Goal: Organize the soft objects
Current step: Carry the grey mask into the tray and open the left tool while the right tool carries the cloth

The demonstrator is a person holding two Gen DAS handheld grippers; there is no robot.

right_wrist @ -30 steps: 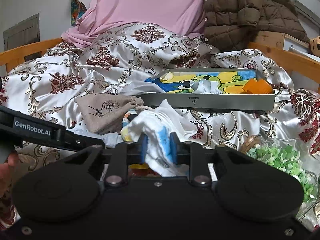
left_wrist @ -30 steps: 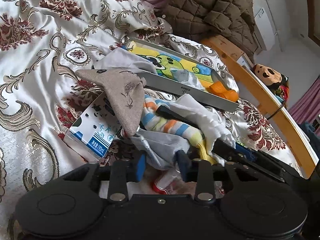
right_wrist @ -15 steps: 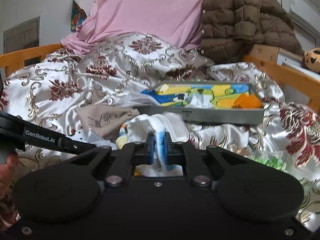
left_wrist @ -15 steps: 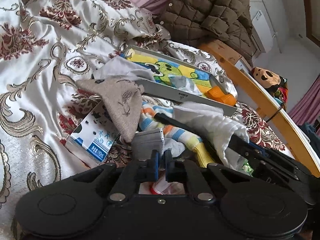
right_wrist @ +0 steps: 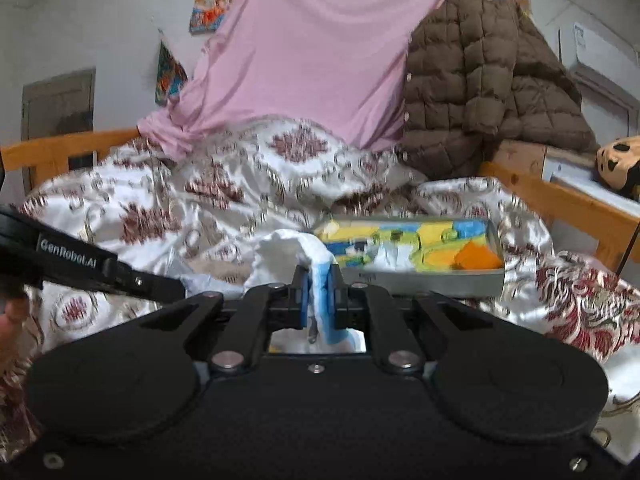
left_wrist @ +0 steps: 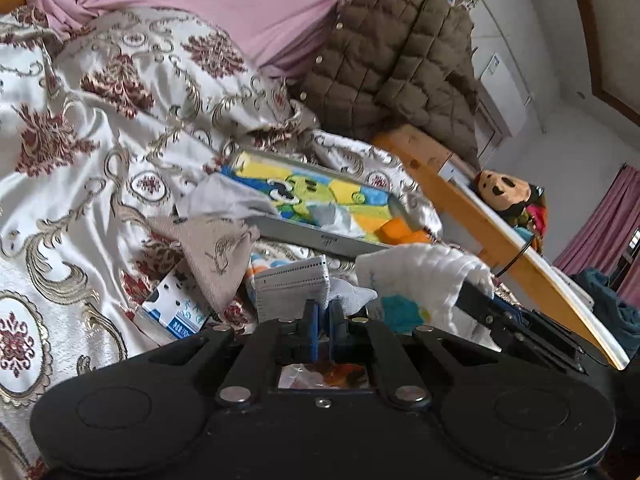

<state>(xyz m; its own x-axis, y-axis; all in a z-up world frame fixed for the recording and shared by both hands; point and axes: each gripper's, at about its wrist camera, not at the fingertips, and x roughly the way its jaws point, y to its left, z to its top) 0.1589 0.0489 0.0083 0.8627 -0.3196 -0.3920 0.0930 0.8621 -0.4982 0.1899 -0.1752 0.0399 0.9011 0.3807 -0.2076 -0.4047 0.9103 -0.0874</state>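
Observation:
My left gripper (left_wrist: 324, 312) is shut on a grey sock (left_wrist: 294, 284) with a ribbed cuff and holds it up off the bed. My right gripper (right_wrist: 319, 294) is shut on a white cloth with blue print (right_wrist: 296, 250), lifted clear of the bed; the same cloth (left_wrist: 416, 280) shows at the right of the left wrist view. A grey tray (right_wrist: 440, 280) with a cartoon-print lining, also in the left wrist view (left_wrist: 316, 238), lies ahead. It holds an orange piece (right_wrist: 478, 258) and a crumpled pale cloth (right_wrist: 394, 256).
A beige drawstring pouch (left_wrist: 216, 252) lies over a blue-and-white carton (left_wrist: 176, 308) on the patterned satin quilt (left_wrist: 80, 184). A brown quilted jacket (right_wrist: 480, 92) and pink sheet (right_wrist: 320, 48) lie behind. A wooden bed rail (left_wrist: 480, 224) runs along the right with a plush toy (left_wrist: 504, 192).
My left gripper closed on the grey sock and lifted it. My right gripper tightened on the white cloth and raised it. Both views tilted upward toward the headboard.

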